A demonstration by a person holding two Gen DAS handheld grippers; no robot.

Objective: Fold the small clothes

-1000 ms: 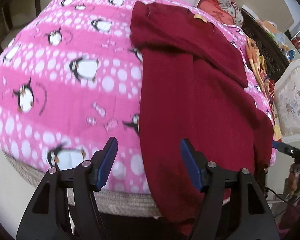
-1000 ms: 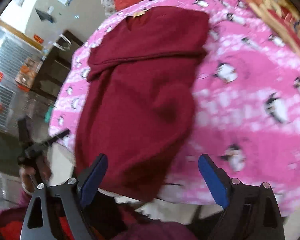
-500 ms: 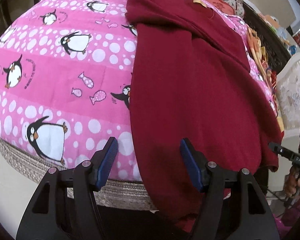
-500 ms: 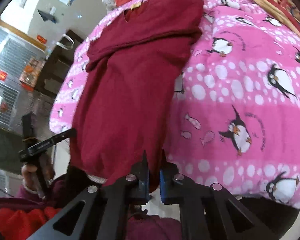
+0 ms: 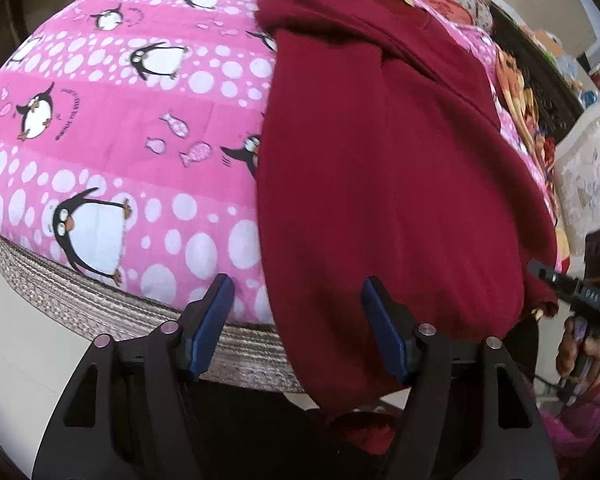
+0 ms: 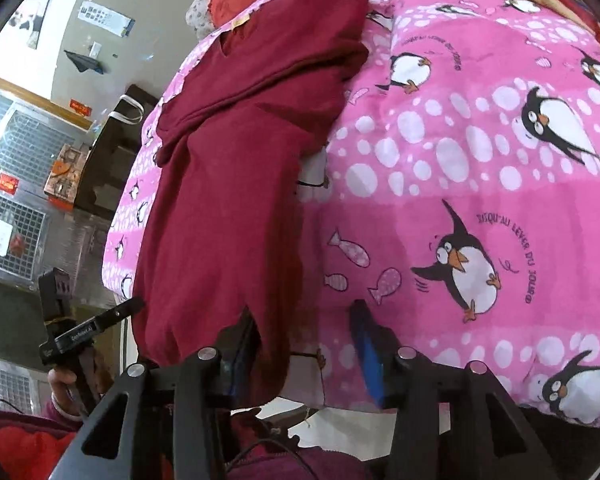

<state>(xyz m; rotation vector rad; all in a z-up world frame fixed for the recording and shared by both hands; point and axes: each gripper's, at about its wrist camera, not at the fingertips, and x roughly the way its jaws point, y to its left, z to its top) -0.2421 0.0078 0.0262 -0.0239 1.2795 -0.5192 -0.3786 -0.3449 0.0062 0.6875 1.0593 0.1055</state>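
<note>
The dark red knitted sweater (image 5: 380,168) lies lengthwise-folded at the bed's near edge, hem overhanging; both left gripper (image 5: 298,326) and right gripper (image 6: 304,344) fingers spread wide, empty; crosswise fold remains.

The lower hem of the dark red garment (image 5: 380,184) hangs over the bed's near edge and drops out of sight behind the left gripper (image 5: 298,330), so how far it reaches cannot be told. In the right wrist view the same hem passes behind the left finger of the right gripper (image 6: 300,350), and whether cloth touches the pad is unclear. The yellow neck label (image 6: 241,22) is too small to read. The pink penguin blanket (image 6: 480,152) is cut off by the frame at the right. The wall papers (image 6: 106,18) are illegible.
</note>
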